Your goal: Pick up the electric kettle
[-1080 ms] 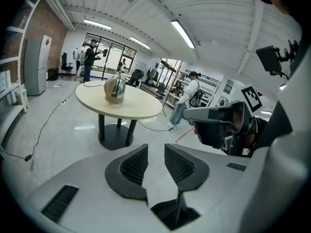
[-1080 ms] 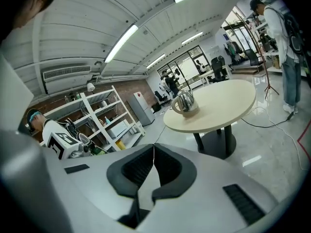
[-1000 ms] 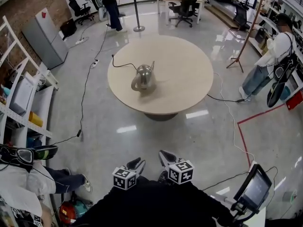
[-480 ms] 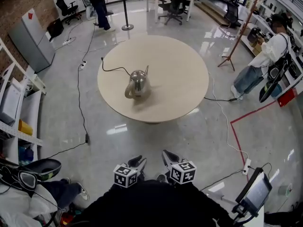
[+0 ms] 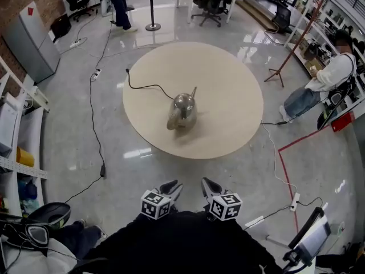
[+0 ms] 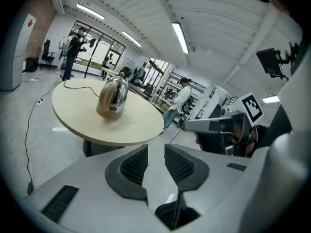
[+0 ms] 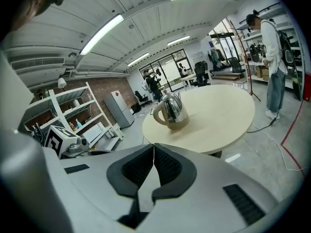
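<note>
The shiny steel electric kettle (image 5: 183,111) stands upright on the round beige table (image 5: 228,96), with its black cord (image 5: 145,86) trailing off the far left edge. Both grippers are held close to my body, well short of the table and over the floor. My left gripper (image 5: 171,187) is slightly open and empty; in its own view a strip of floor shows between the jaws (image 6: 155,149), and the kettle (image 6: 112,97) is ahead to the left. My right gripper (image 5: 208,185) is shut with its pads touching (image 7: 153,147); the kettle (image 7: 170,110) is straight ahead.
Cables (image 5: 94,124) snake over the glossy floor to the left and right of the table. A person (image 5: 328,79) stands at the right by shelving, and white racks (image 5: 17,124) line the left. Red floor tape (image 5: 285,158) runs at the right.
The head view has shifted, so the table and kettle now lie a little lower and further right in it. Both grippers stay low by my body, and the kettle has not moved on the table.
</note>
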Demonstrator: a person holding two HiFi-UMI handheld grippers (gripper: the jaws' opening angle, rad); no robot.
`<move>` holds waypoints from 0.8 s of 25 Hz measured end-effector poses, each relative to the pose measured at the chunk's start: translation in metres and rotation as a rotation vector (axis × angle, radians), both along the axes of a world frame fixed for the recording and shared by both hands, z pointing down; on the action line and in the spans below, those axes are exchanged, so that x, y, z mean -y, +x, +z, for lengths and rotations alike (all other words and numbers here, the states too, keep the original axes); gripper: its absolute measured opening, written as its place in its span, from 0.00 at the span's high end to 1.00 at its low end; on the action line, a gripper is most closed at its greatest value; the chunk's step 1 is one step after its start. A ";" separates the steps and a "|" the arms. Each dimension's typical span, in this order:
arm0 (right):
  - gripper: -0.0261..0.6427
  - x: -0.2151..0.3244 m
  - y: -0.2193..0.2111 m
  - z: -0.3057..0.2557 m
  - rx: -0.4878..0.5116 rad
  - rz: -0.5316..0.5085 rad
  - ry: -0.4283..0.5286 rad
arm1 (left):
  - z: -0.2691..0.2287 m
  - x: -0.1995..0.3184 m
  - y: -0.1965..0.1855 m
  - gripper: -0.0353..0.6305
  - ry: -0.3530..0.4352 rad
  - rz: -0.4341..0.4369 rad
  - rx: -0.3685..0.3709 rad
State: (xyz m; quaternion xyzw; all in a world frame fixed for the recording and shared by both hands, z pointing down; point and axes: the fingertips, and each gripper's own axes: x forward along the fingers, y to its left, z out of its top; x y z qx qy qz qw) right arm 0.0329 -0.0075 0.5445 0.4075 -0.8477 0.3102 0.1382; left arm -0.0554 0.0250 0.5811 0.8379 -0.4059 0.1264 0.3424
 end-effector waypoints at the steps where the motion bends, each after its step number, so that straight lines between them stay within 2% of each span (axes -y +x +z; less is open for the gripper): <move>1: 0.94 0.004 -0.007 0.001 -0.009 -0.003 -0.003 | 0.002 0.006 -0.006 0.77 -0.003 -0.002 -0.009; 10: 0.94 0.032 -0.064 0.013 -0.075 -0.085 -0.013 | 0.019 0.035 -0.058 0.77 -0.047 -0.046 -0.051; 15: 0.94 0.060 -0.071 0.026 -0.040 -0.106 -0.048 | 0.028 0.057 -0.065 0.77 -0.070 -0.087 -0.037; 20: 0.94 0.108 -0.078 0.026 0.000 -0.168 -0.037 | 0.025 0.095 -0.071 0.77 -0.062 -0.152 0.002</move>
